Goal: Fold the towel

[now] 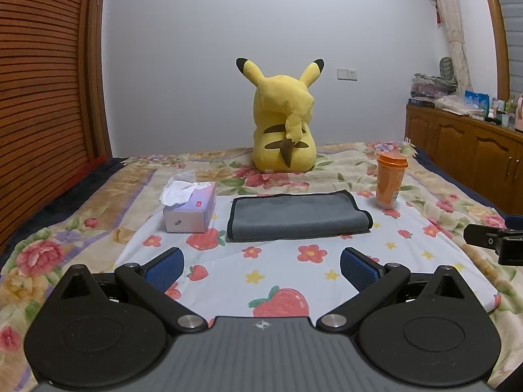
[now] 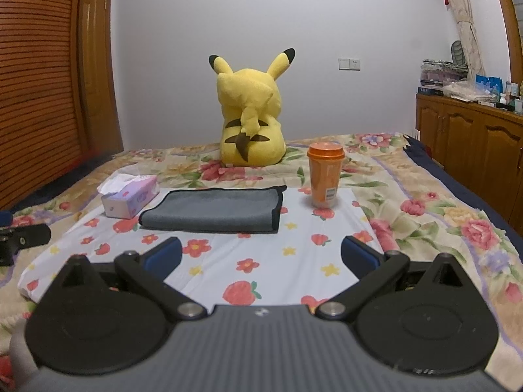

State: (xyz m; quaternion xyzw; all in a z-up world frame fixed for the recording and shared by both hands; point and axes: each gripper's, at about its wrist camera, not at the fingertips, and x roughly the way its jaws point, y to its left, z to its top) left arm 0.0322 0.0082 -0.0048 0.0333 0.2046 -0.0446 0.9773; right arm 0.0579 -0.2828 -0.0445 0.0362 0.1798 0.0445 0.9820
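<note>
A grey towel (image 1: 299,217) with a dark border lies folded flat on a white strawberry-print cloth (image 1: 281,268) on the bed. It also shows in the right wrist view (image 2: 215,210). My left gripper (image 1: 261,264) is open and empty, hovering over the cloth just short of the towel's near edge. My right gripper (image 2: 261,254) is open and empty, also short of the towel, which lies ahead and to its left. Part of the right gripper shows at the left view's right edge (image 1: 490,241), and part of the left gripper at the right view's left edge (image 2: 23,238).
A purple tissue box (image 1: 191,209) sits left of the towel. An orange lidded cup (image 1: 389,179) stands to its right. A yellow Pikachu plush (image 1: 282,121) sits behind on the floral bedspread. A wooden cabinet (image 1: 464,150) stands at right, a slatted wardrobe (image 1: 42,98) at left.
</note>
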